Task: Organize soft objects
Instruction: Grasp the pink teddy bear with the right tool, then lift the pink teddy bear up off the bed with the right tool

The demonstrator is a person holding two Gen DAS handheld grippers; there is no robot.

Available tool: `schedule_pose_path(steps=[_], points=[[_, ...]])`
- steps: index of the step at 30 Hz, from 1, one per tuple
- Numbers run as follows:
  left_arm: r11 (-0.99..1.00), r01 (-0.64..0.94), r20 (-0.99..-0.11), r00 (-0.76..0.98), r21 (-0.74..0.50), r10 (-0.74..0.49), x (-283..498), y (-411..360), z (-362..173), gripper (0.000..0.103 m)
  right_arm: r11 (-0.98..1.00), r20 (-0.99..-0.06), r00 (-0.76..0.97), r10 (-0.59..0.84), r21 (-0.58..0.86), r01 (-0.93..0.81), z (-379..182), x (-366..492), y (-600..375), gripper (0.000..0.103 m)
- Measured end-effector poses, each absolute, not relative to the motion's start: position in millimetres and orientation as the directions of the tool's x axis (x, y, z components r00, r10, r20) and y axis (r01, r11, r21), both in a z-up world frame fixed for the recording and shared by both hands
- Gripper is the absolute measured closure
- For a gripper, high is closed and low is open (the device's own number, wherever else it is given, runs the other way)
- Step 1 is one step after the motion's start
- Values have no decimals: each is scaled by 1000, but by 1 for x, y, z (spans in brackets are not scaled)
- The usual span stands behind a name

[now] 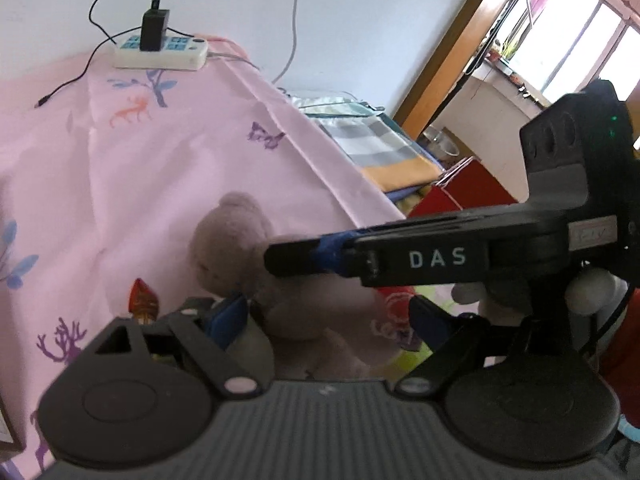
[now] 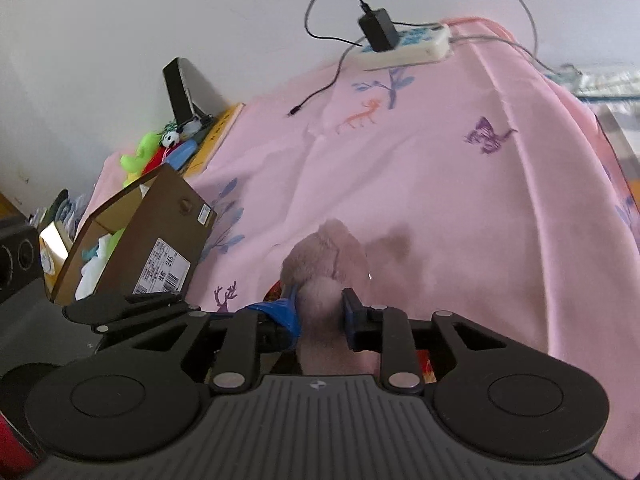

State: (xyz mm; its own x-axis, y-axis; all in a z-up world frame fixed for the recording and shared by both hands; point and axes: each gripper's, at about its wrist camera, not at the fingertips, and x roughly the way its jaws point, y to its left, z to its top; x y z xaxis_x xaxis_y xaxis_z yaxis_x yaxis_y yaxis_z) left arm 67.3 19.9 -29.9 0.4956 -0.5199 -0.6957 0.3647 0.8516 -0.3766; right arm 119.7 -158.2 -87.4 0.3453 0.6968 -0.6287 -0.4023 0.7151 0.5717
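A mauve plush bear [image 1: 236, 252] lies on the pink printed sheet [image 1: 160, 168]. My right gripper [image 2: 320, 312] is shut on the bear [image 2: 324, 260], its blue pads pressing the body from both sides. In the left wrist view the right gripper [image 1: 288, 258] reaches in from the right onto the bear. My left gripper [image 1: 328, 320] stands open around the bear's lower body, one blue fingertip [image 1: 228, 320] on each side.
A brown cardboard box [image 2: 132, 240] with soft items inside stands at the left. Small toys [image 2: 156, 152] lie behind it. A power strip [image 2: 404, 46] with a charger sits at the far edge. Folded cloths [image 1: 380, 148] and a red box [image 1: 468, 192] lie right.
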Motion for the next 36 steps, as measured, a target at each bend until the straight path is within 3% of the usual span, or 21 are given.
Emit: schedule_pose_path(steps=[4, 9, 13, 16, 20, 23, 28, 36], points=[[853, 367, -699, 495, -370, -516, 81, 18, -34, 13, 706, -644, 292, 708, 624, -336, -93, 133, -167, 92], [836, 360, -712, 444, -414, -544, 111, 18, -38, 11, 637, -598, 222, 770, 739, -220, -102, 155, -180, 90], [797, 354, -710, 369, -489, -600, 125, 21, -45, 10, 684, -665, 165, 729, 697, -213, -110, 169, -172, 89], [818, 315, -770, 294, -482, -567, 128, 16, -57, 10, 673, -665, 116, 738, 708, -215, -116, 173, -167, 88], [834, 278, -780, 304, -476, -547, 132, 16, -66, 10, 665, -663, 97, 742, 710, -232, -121, 174, -158, 86], [834, 248, -781, 298, -492, -549, 142, 17, -69, 10, 678, -673, 116, 731, 695, -241, -119, 176, -159, 85], [847, 249, -784, 323, -470, -530, 145, 16, -64, 19, 694, -676, 177, 716, 660, -288, -114, 170, -158, 89], [869, 309, -741, 456, -387, -493, 135, 17, -28, 21, 640, -540, 349, 766, 690, -338, -84, 153, -171, 89]])
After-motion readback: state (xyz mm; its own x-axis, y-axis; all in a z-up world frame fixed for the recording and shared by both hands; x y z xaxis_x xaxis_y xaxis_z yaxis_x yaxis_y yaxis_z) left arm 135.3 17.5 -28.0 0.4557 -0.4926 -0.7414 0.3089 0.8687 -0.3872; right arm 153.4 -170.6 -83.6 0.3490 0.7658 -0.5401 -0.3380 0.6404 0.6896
